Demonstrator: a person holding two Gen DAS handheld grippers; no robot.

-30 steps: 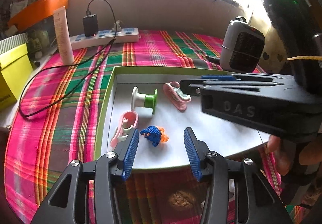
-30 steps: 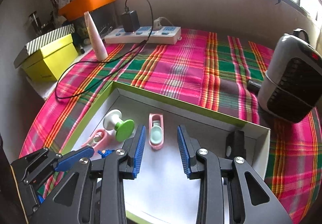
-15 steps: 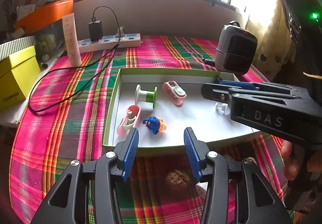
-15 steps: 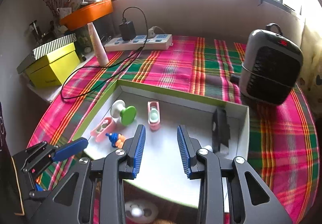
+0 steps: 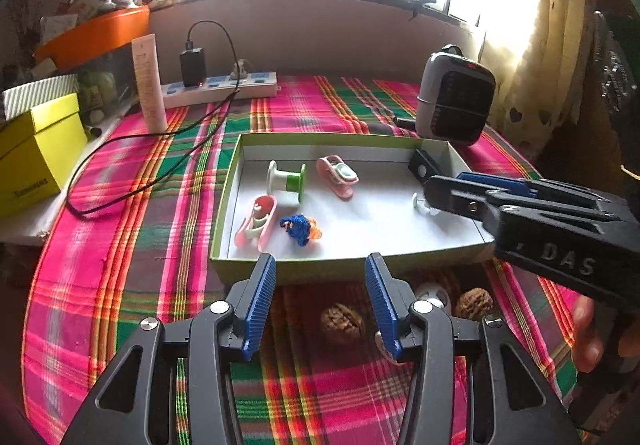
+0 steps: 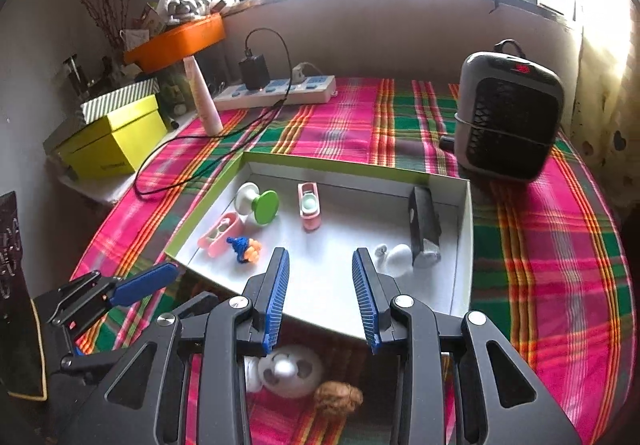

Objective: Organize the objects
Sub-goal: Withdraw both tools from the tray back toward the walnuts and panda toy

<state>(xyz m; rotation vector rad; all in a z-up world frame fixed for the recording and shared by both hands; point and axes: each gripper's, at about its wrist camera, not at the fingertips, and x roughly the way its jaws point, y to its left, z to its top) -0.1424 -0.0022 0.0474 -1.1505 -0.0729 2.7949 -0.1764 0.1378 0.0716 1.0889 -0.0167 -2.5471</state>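
A shallow green-rimmed box lid (image 5: 316, 139) (image 6: 466, 229) lies on the plaid cloth. It holds a green-and-white spool (image 5: 286, 183) (image 6: 258, 203), two pink clips (image 5: 256, 223) (image 5: 338, 177), a blue-and-orange knitted toy (image 5: 299, 229) (image 6: 245, 248), a black block (image 6: 423, 225) and a small white piece (image 6: 394, 257). In front of the lid lie two walnuts (image 5: 343, 323) (image 5: 474, 303) and a white round toy (image 6: 290, 369). My left gripper (image 5: 320, 301) is open and empty above the near cloth. My right gripper (image 6: 320, 297) is open and empty over the lid's near edge.
A grey heater (image 5: 454, 101) (image 6: 508, 117) stands at the back right. A power strip (image 5: 224, 85) with a black charger and trailing cable, a pink tube (image 5: 149, 85) and a yellow box (image 5: 36, 153) are at the back left.
Both grippers have pulled back and risen away from the box lid, both still open. The walnuts and the white toy in front of the lid have come into view.
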